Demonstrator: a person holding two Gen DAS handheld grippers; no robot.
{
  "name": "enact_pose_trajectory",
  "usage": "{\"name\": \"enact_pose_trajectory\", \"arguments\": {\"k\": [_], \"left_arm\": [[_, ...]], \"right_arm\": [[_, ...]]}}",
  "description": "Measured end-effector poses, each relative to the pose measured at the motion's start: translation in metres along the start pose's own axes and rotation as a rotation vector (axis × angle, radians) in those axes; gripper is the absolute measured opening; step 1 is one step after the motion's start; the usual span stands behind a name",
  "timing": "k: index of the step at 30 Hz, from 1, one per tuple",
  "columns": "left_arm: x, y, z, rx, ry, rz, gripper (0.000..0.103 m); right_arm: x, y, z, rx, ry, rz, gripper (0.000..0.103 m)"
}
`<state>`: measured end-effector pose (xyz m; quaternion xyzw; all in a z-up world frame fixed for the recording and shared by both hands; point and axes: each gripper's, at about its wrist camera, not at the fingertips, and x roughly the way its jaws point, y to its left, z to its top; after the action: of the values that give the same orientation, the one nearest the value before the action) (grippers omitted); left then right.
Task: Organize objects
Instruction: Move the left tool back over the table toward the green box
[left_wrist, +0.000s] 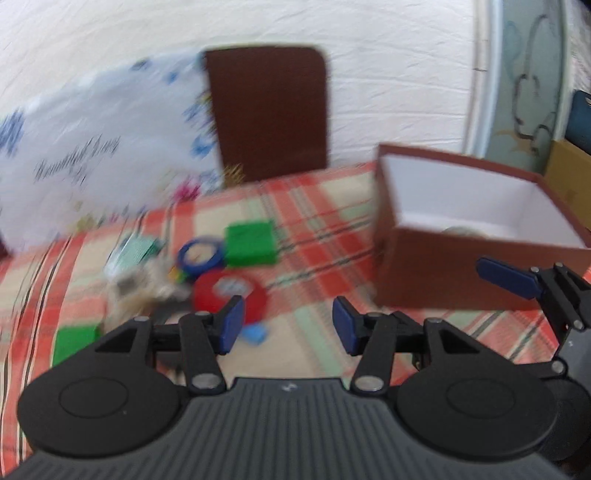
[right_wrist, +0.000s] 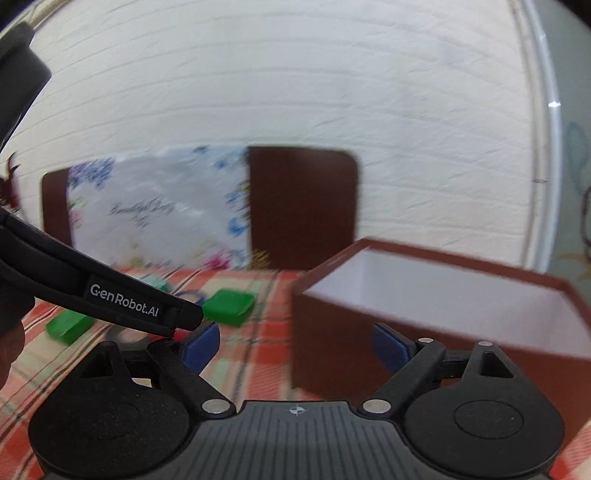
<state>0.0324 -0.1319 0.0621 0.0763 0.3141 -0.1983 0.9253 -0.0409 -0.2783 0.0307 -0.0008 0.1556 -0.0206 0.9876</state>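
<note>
The red tape roll (left_wrist: 231, 297) lay flat on the plaid tablecloth (left_wrist: 317, 236), its hole facing up, in a cluster of loose items to the left of the brown cardboard box (left_wrist: 476, 273). As a round ring it had no real long axis. It looked light and stiff, probably smooth on its rim, so a pinch across the outer wall and the inner hole would likely hold best. Just behind it lay a blue tape roll (left_wrist: 201, 256) and a green block (left_wrist: 251, 243); a small blue piece (left_wrist: 255, 334) sat near its front edge. The left gripper (left_wrist: 288, 326) hovered just in front of the red roll, jaws parted and empty. The right gripper (right_wrist: 295, 345) stood wide open beside the box, holding nothing.
</note>
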Motion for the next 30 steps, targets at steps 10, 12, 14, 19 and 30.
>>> {"name": "enact_pose_trajectory", "arguments": {"k": [10,12,14,19,30], "left_arm": [[0.005,0.089,-0.057,-0.272,0.084,-0.084,0.055],[0.007,0.100,-0.061,-0.308,0.088,-0.094,0.055],[0.009,0.110,-0.067,-0.343,0.092,-0.106,0.055],[0.008,0.130,-0.079,-0.411,0.078,-0.141,0.054],[0.001,0.156,-0.091,-0.463,0.044,-0.152,0.054]], "right_arm": [[0.041,0.063,-0.014,0.016,0.237,0.173,0.087],[0.045,0.073,-0.013,0.004,0.254,0.175,0.087],[0.050,0.083,-0.011,-0.011,0.269,0.179,0.087],[0.059,0.107,-0.008,-0.065,0.291,0.189,0.087],[0.076,0.139,-0.009,-0.143,0.326,0.200,0.087]]}}
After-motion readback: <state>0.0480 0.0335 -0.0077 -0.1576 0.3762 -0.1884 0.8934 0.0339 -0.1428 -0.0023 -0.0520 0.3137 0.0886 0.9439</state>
